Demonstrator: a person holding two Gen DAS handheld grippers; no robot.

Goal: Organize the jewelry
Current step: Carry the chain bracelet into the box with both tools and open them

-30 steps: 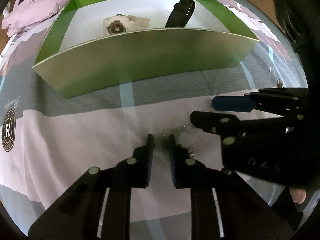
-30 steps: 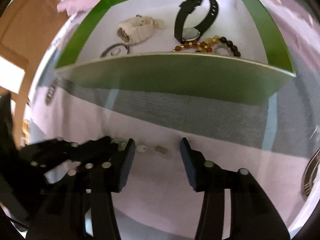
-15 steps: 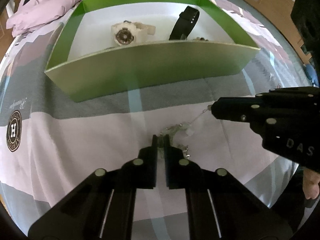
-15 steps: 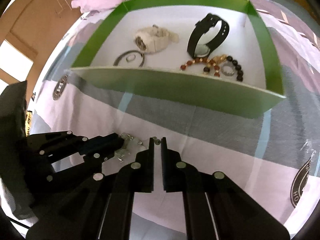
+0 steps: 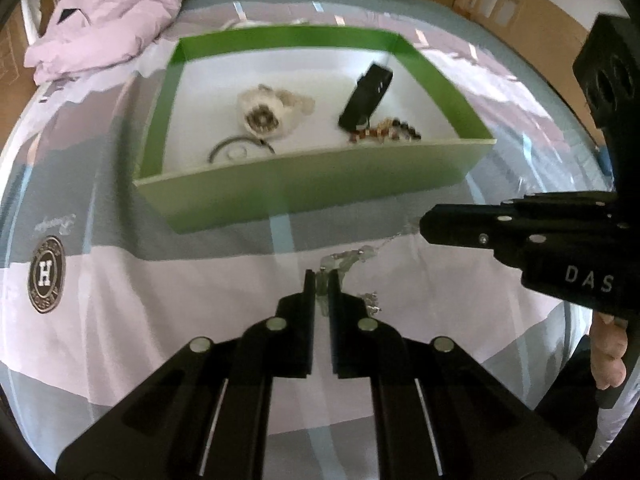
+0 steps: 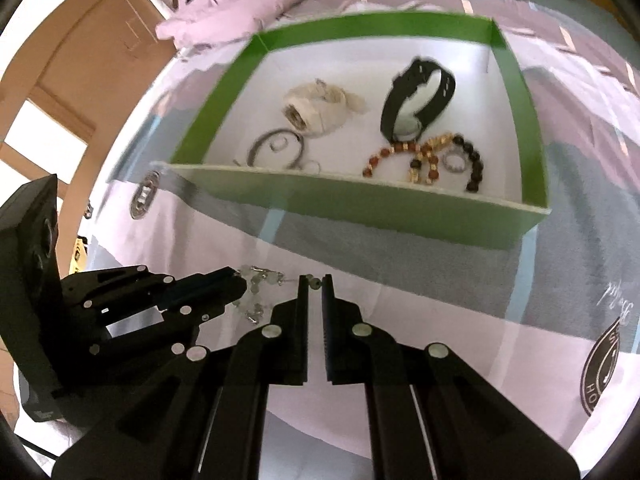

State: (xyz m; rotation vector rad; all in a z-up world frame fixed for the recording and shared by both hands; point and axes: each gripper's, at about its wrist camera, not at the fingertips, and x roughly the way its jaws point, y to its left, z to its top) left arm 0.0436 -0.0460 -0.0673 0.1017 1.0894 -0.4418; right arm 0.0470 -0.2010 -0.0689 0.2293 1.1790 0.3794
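Note:
A thin silver chain with pale beads [image 5: 352, 258] hangs just above the bedsheet, strung between both grippers. My left gripper [image 5: 321, 280] is shut on its bunched end. My right gripper [image 5: 422, 226] comes in from the right and pinches the other end. In the right wrist view my right gripper [image 6: 316, 280] is shut on a bead of the chain [image 6: 260, 278], and the left gripper [image 6: 238, 284] holds the cluster at the left. Beyond stands the green box [image 5: 312, 188], [image 6: 360, 208], holding a white watch [image 6: 316, 110], a black watch [image 6: 416, 96], a bead bracelet [image 6: 424, 152] and a dark bangle [image 6: 276, 150].
A pink quilt [image 5: 116, 24] is heaped at the far left of the bed. The sheet bears round badges [image 5: 46, 274], [image 6: 608, 368]. A person's hand [image 5: 608, 352] grips the right tool. Cardboard boxes [image 6: 92, 48] stand beside the bed.
Both grippers closed on the chain, then rose together off the sheet. The chain now hangs between them, and more of the box's inside shows.

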